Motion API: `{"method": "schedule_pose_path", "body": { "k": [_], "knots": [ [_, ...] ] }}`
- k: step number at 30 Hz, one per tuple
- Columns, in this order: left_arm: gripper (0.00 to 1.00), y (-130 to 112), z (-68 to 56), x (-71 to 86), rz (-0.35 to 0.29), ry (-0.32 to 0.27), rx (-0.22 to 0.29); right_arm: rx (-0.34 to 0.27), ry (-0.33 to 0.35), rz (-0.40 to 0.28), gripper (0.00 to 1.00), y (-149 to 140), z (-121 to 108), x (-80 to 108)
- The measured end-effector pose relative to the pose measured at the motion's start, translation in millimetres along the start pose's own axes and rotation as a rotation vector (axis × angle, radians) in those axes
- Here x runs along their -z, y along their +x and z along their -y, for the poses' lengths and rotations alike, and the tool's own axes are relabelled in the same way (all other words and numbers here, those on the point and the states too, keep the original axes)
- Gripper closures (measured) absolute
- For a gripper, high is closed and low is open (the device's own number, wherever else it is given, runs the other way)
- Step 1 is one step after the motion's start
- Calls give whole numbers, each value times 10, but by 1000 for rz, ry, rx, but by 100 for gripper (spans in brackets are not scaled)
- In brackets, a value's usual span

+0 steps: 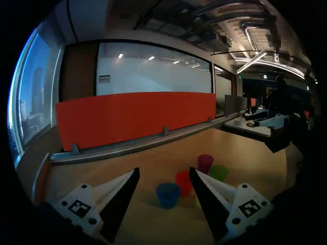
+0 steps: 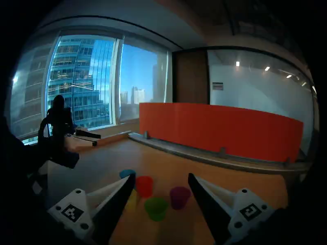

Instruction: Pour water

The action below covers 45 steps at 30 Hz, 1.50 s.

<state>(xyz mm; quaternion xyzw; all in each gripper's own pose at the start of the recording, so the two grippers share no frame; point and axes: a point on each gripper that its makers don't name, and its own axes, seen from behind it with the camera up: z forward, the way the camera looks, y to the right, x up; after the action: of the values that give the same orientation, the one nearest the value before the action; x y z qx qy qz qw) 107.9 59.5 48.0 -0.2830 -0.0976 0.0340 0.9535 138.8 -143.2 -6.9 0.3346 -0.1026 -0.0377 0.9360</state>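
Count: 5 cups, 2 grippers, 1 table [image 1: 245, 159], 1 divider [image 1: 135, 116]. The cups stand upright in 1 cluster on the table, on the near side of the orange divider. Reference item: the red cup [image 2: 144, 185]. In the right gripper view, the blue cup [image 2: 127, 173] sits just behind the red cup to its left. The purple cup [image 2: 180, 197] is near its right, and the green cup [image 2: 156, 208] is just in front of it to the right. The yellow cup [image 2: 131, 200] is just in front of it to the left, partly hidden by a finger. All 5 are small, translucent, tapered tumblers, wider at the rim. Contents: cannot be determined for any cup; no water level is readable. The left gripper [image 1: 163, 170] has its fingers spread wide apart, clear of every cup, with the red cup and blue cup visible through the gap farther off. The right gripper [image 2: 161, 176] has its fingers spread wide apart, clear of every cup, with the red cup, green cup and purple cup visible through the gap. Both hover above the table, short of the red cup.
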Motion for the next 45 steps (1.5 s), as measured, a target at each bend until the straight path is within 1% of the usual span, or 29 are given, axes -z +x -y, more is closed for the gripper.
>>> {"method": "schedule_pose_path", "body": {
  "k": [8,17,35,45],
  "knots": [
    [10,-309,-6,-196,65,-27,6,-3,19,78,0,-374,-22,-126],
    [10,-631,-39,-400,133,-50,5,5,36,143,0,-698,-37,-242],
    [10,-1148,-159,-728,253,-98,-26,17,63,235,0,-1168,-32,-524],
    [10,-1389,-139,-921,309,-110,-35,13,86,286,0,-1433,-8,-694]
  ]
}}
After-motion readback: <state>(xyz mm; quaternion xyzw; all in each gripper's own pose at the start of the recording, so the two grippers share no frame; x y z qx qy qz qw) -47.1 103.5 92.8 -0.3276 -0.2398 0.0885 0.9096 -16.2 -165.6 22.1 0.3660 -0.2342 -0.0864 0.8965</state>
